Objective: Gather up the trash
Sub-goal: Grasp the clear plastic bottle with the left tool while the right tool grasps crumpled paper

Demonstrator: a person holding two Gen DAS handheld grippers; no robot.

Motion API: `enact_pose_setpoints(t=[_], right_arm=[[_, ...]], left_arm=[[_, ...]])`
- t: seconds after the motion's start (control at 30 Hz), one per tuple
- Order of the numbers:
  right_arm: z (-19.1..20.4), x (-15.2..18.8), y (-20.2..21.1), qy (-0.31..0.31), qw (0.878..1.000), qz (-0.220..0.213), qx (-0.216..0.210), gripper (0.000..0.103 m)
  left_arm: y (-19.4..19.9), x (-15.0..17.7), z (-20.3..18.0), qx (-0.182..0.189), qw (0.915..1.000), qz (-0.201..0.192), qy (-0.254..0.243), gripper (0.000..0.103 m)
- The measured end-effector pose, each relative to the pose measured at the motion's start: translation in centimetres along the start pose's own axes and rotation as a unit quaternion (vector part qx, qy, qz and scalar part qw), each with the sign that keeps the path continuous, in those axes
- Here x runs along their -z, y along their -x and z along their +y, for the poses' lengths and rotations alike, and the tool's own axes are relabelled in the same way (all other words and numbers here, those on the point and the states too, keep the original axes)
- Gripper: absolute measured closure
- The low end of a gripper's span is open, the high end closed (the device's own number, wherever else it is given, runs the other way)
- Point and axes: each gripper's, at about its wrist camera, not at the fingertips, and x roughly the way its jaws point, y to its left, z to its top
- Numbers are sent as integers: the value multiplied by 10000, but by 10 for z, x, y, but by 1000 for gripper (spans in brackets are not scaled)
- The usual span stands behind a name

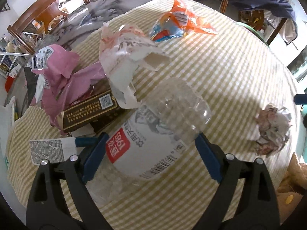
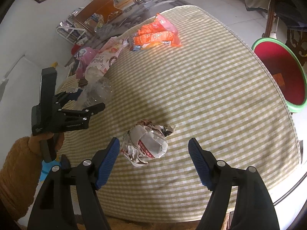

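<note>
A clear plastic bottle [image 1: 153,126] with a white and red label lies on the checked tablecloth [image 1: 220,76]. My left gripper [image 1: 151,136] stands open over it, one blue pad on each side and close to its walls. The right wrist view shows the same left gripper [image 2: 90,99] tilted down around the bottle [image 2: 97,92]. A crumpled paper ball [image 2: 147,143] lies just ahead of my right gripper [image 2: 153,140], nearer its left finger. The right gripper is open and nothing touches its pads. The paper ball [image 1: 272,132] also shows at the right of the left wrist view.
An orange snack wrapper [image 2: 157,34], a white and pink bag [image 1: 126,51], a pink bag [image 1: 61,72] and a dark box [image 1: 90,113] lie at the cloth's far and left side. A red basin with a green rim [image 2: 278,72] stands beyond the table's right edge.
</note>
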Motion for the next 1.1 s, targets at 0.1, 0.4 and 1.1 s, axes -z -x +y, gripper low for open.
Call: enact_pose_setpoints(t=[0.1,0.4,1.1], right_arm=[[1,-1,-3,16,10000,51,16,31],[15,-1,-25,168,9991,374,-65,31],[12,-4,-43,31,9979,616,-194,63]], left_arm=[[3,3,3,49,9997,3,242,20],[13,25,18,920,9770,415,1880,20],[13,27,-14,689,9879,157,1381,41]])
